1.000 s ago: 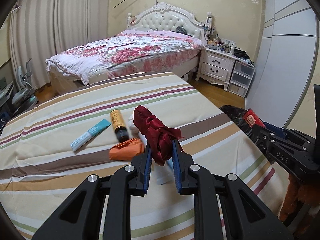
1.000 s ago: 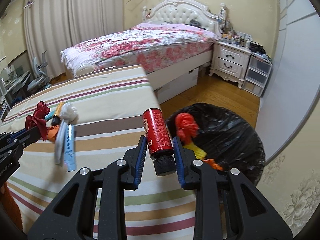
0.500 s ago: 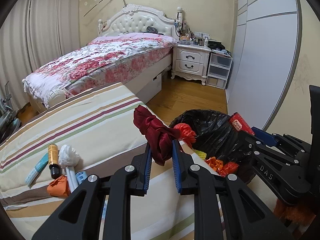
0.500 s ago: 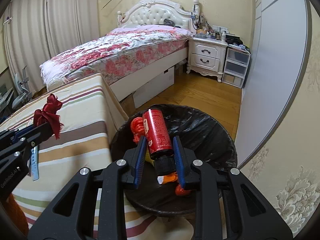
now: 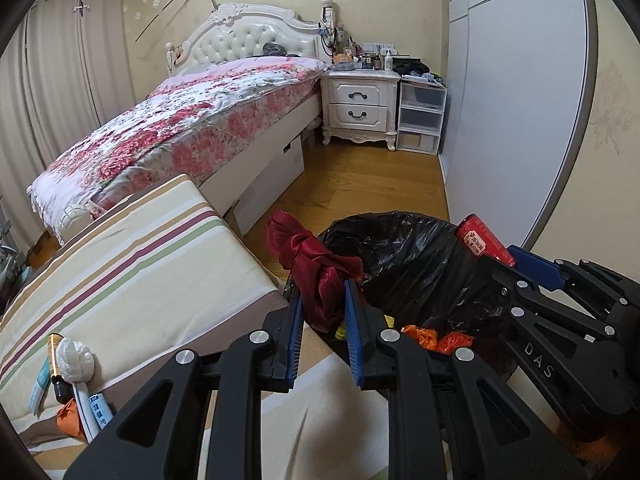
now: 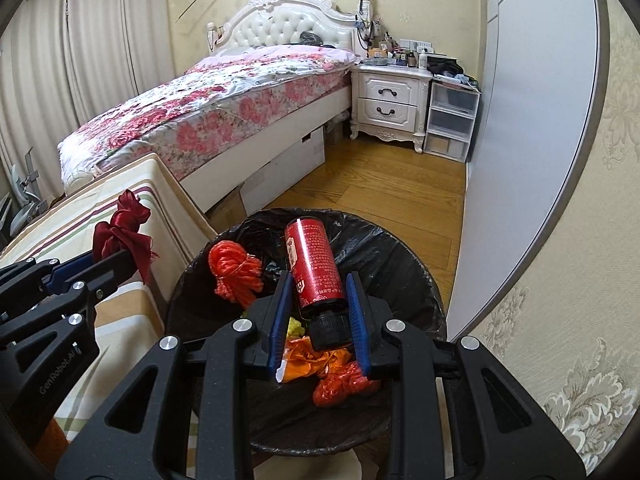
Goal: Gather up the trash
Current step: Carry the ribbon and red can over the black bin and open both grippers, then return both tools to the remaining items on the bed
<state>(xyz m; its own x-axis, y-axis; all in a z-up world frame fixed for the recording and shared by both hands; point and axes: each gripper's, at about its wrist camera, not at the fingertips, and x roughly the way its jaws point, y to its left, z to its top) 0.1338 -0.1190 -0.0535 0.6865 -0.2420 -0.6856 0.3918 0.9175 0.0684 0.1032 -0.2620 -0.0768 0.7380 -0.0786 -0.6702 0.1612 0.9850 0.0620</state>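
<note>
Left gripper (image 5: 323, 322) jaws clench a red ribbon (image 5: 316, 270) at the bin (image 6: 404, 252) rim; released here, it may snag outside. Right gripper (image 6: 318, 312) jaws grasp a red bottle (image 6: 316, 266) over the bin.

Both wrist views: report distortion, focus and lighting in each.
Left wrist view: strong fisheye bowing on the wardrobe door, dark vignette corners, soft even room light; the left claw and its dark red ribbon stay sharp.
Right wrist view: same bowing and vignette; the right claw and red bottle are sharp, the black-lined bin shows slight sheen.
</note>
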